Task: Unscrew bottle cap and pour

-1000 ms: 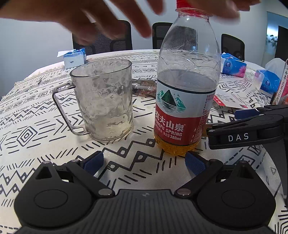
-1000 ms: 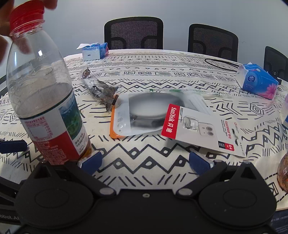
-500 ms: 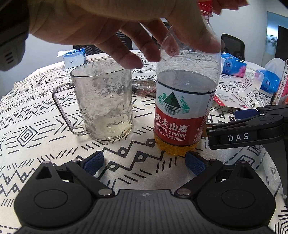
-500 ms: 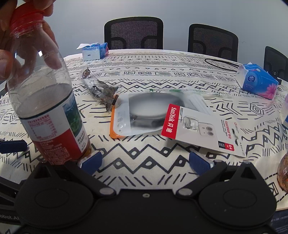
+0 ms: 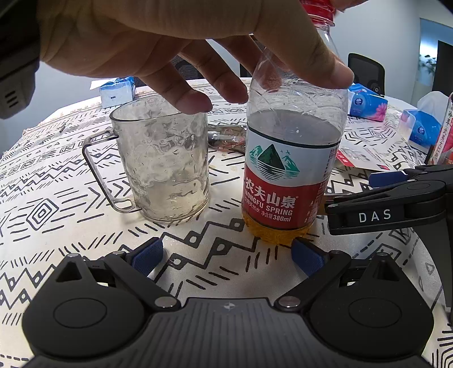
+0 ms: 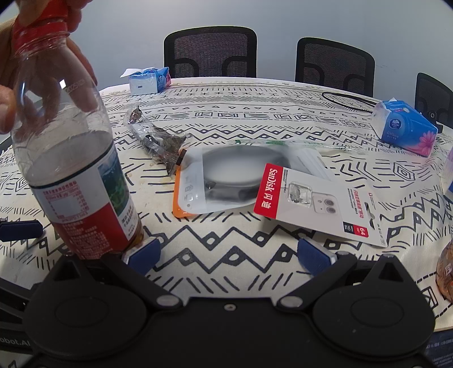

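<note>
My left gripper (image 5: 228, 254) sits wide apart on the tablecloth (image 5: 56, 203), gripping nothing; my right gripper (image 6: 229, 250) is equally spread. The bottle (image 5: 286, 175) stands upright just right of the glass mug (image 5: 164, 169), a bare hand (image 5: 175, 48) wrapped over its shoulder, red cap (image 6: 36, 21) on.

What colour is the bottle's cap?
Red. The cap shows best in the right wrist view, partly under a hand.

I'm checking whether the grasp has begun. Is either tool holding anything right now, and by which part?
Neither: the left tool and right tool are both open. A bare hand grips the bottle at its upper shoulder.
</note>
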A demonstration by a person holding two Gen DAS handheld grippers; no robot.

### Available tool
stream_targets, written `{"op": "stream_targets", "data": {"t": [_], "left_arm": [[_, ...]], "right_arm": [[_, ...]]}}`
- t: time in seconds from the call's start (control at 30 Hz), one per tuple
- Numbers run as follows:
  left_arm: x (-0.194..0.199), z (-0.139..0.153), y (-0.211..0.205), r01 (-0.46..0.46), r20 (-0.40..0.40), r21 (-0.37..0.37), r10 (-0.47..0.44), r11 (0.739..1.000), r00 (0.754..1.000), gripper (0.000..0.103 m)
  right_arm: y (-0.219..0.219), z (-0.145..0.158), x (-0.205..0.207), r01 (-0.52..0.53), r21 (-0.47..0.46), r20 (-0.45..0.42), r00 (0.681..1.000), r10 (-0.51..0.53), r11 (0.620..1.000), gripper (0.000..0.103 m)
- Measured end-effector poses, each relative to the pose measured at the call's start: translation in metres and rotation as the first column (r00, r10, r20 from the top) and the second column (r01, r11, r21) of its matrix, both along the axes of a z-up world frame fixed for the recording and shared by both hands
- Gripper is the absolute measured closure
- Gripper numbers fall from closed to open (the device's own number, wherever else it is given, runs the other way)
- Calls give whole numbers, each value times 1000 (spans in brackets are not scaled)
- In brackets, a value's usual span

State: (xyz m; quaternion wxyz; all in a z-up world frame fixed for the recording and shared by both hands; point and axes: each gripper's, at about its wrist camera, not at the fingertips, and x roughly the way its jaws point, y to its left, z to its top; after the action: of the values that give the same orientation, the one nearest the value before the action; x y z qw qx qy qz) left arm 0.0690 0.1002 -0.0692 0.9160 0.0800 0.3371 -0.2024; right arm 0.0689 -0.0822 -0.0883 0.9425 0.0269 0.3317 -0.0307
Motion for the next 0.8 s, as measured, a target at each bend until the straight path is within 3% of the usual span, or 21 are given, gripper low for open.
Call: {"op": "stream_targets", "data": {"t": [0.8], "left_arm": [[2,-1,3,3,0,0,-3,1000,1000,4]], "right_arm": [[0,0,0,0,0,0,1000,0,1000,0]]}}
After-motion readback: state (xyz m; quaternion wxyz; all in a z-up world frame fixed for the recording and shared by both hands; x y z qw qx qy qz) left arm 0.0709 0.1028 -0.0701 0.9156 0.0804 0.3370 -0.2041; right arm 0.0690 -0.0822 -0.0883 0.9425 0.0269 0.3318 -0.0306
